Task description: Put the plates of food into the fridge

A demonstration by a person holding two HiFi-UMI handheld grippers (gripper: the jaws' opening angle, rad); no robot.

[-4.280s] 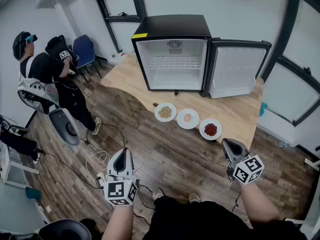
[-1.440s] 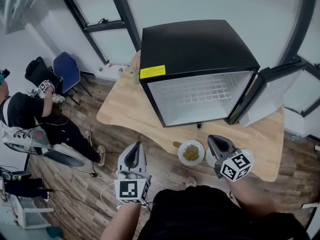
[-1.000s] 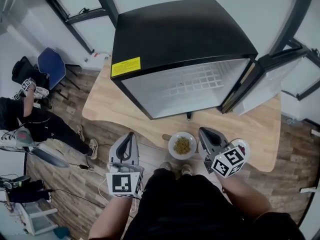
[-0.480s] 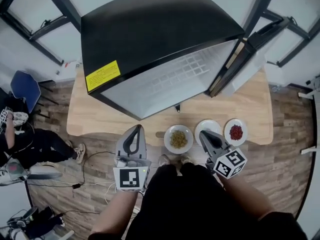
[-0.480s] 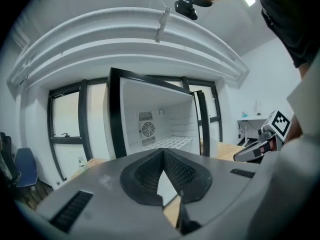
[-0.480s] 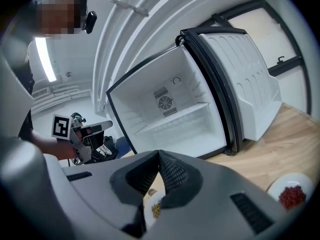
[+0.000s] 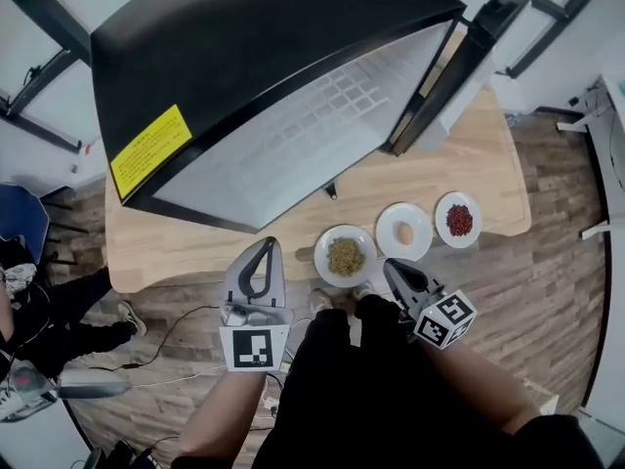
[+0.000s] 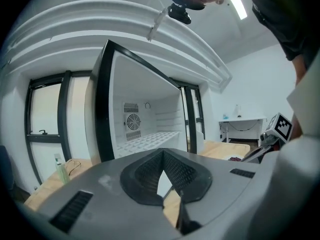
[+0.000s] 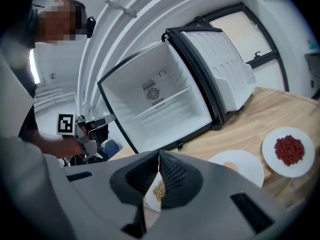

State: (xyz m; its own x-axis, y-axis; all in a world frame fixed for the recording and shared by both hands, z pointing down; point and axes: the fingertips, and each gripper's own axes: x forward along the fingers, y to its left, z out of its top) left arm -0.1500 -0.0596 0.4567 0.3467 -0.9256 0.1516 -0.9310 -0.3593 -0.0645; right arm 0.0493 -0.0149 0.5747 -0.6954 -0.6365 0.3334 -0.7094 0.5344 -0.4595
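Three white plates stand in a row on the wooden table (image 7: 195, 242) before the open black fridge (image 7: 293, 57): one of yellowish grains (image 7: 345, 256), one with a pale egg-like piece (image 7: 404, 233), one of red food (image 7: 459, 220). My left gripper (image 7: 267, 245) hangs shut just off the table's near edge, left of the grain plate, holding nothing. My right gripper (image 7: 389, 264) is shut and empty, its tips near the edge between the grain and egg plates. In the right gripper view the shut gripper (image 9: 159, 154) points at the grain plate (image 9: 159, 190). The left gripper (image 8: 162, 154) faces the fridge's white inside (image 8: 145, 129).
The fridge door (image 7: 459, 57) swings out to the right, behind the plates. A person (image 7: 29, 301) sits at the far left by a blue chair (image 7: 15, 223). Cables (image 7: 166, 330) lie on the wood floor. A small bottle (image 8: 61, 170) stands on the table's left part.
I have come from well back right up to the table; the fridge and plates loom larger. Both grippers have sunk and moved in toward the table edge, jaws staying shut.
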